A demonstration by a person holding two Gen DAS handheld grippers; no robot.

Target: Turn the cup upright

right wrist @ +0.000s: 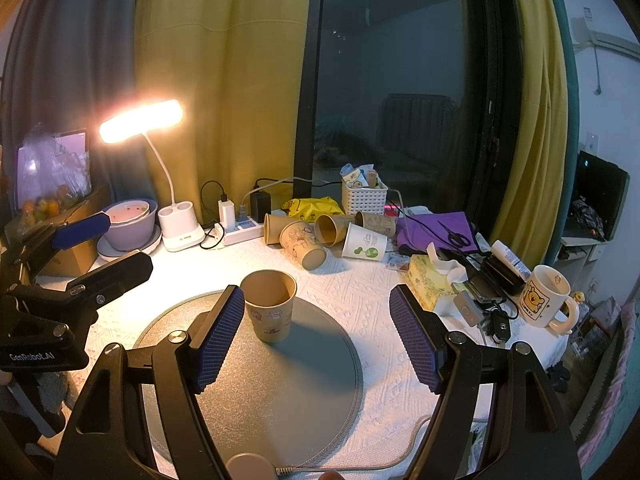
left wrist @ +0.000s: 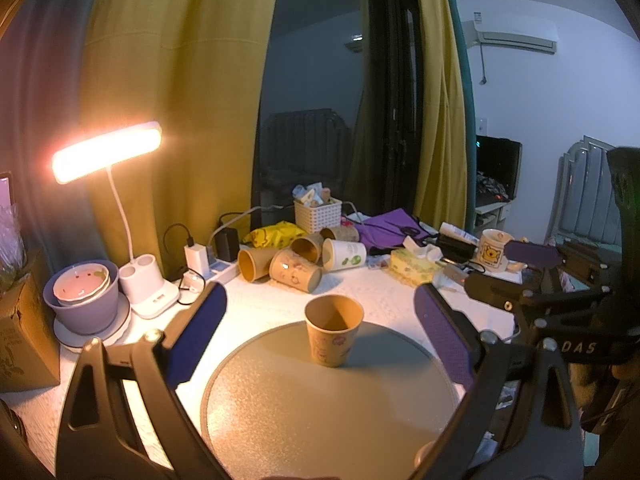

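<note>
- Cup (left wrist: pixel 334 330) stands upright, mouth up, on the grey round mat (left wrist: pixel 320 400), near the mat's far edge.
- Left gripper (left wrist: pixel 320 328) is spread wide, holding nothing; the cup sits between its blue pads, touching neither.
- Right gripper (right wrist: pixel 318 332) is likewise spread and empty; the cup stands just beside its left pad.
- Beyond the mat, toward the table's far edge, tipped paper cups (right wrist: pixel 320 236) lie in a cluster.
- Lit desk lamp (right wrist: pixel 140 120) glows at the far left corner.
</note>
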